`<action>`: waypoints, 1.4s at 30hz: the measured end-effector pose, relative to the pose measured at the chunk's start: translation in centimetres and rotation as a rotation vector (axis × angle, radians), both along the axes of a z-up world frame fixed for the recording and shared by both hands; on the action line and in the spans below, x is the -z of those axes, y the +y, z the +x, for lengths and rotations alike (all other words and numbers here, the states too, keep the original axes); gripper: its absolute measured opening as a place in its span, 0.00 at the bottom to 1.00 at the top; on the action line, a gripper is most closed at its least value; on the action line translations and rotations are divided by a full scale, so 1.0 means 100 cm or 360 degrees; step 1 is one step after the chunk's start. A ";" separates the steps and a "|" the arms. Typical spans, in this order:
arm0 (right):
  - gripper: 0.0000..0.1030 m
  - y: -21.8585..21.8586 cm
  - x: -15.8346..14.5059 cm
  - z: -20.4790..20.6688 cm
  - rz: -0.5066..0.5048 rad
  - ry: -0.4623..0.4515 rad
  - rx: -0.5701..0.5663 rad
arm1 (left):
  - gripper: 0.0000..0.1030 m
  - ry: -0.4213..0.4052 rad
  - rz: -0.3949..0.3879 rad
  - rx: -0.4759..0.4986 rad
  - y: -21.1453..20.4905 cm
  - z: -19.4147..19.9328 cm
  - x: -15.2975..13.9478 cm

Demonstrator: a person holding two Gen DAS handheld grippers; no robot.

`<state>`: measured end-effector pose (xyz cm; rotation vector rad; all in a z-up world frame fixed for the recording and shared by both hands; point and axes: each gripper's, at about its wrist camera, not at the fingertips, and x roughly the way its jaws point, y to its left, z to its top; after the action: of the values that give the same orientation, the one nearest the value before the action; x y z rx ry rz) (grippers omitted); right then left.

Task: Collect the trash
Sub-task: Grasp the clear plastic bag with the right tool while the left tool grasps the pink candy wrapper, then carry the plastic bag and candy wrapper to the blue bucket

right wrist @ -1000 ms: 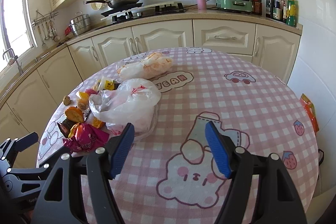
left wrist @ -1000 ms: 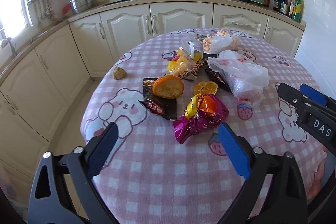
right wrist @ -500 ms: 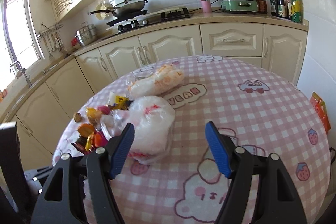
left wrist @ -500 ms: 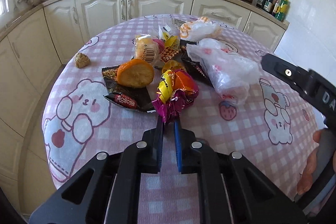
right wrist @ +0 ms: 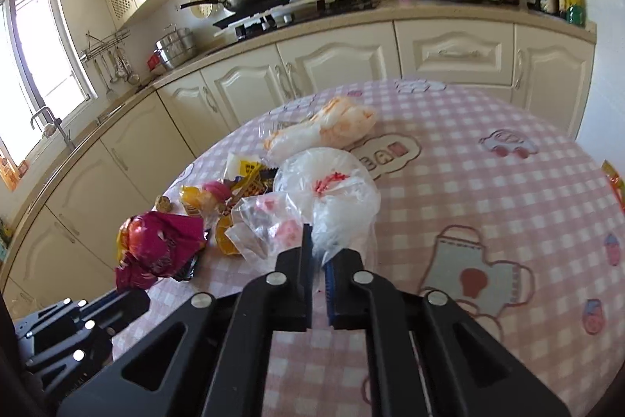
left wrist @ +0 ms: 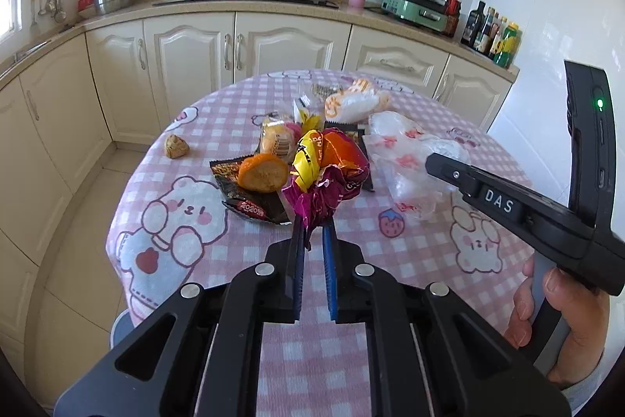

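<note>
The magenta wrapper (left wrist: 326,188) is being pinched by the left gripper (left wrist: 313,233) above the table's (left wrist: 390,253) near left; the clear plastic bag (right wrist: 332,198) is being clamped by the right gripper (right wrist: 318,253), freshly closed. Both should be lifted slowly, so nothing is torn or dropped.

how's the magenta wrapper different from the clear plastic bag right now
The magenta wrapper is opaque foil with orange and yellow print; the clear plastic bag is see-through with red markings. The wrapper is crumpled into a tight bunch and smaller; the bag is puffy and larger. The wrapper is pinched by the left gripper, the bag by the right gripper. Both are soft trash over the pink checked tablecloth.
</note>
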<state>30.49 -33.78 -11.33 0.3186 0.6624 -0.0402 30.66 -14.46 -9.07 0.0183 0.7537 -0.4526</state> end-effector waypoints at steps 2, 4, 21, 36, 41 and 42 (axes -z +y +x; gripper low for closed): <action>0.05 0.001 -0.009 -0.012 -0.0017 -0.0039 0.0010 | 0.08 -0.0026 -0.0019 -0.0007 0.005 -0.008 -0.007; 0.05 0.005 -0.022 -0.026 -0.0041 -0.0089 0.0013 | 0.08 -0.0062 -0.0039 -0.0023 0.013 -0.017 -0.017; 0.05 0.212 -0.053 -0.045 -0.0135 -0.0174 -0.0627 | 0.08 -0.0107 -0.0027 -0.0611 0.194 -0.070 -0.020; 0.05 0.393 0.113 0.025 -0.0251 0.0382 -0.1032 | 0.08 0.0458 0.0068 -0.1014 0.323 -0.016 0.134; 0.05 0.406 0.160 0.047 -0.0365 0.0493 -0.1001 | 0.10 0.0579 0.0099 -0.1012 0.328 0.017 0.175; 0.05 0.406 0.167 0.051 -0.0389 0.0505 -0.0988 | 0.11 0.0588 0.0116 -0.1012 0.328 0.024 0.181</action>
<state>35.61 6.85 -27.99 -0.1424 1.0371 0.4260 33.07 18.34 -27.21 -0.2370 1.0847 0.1864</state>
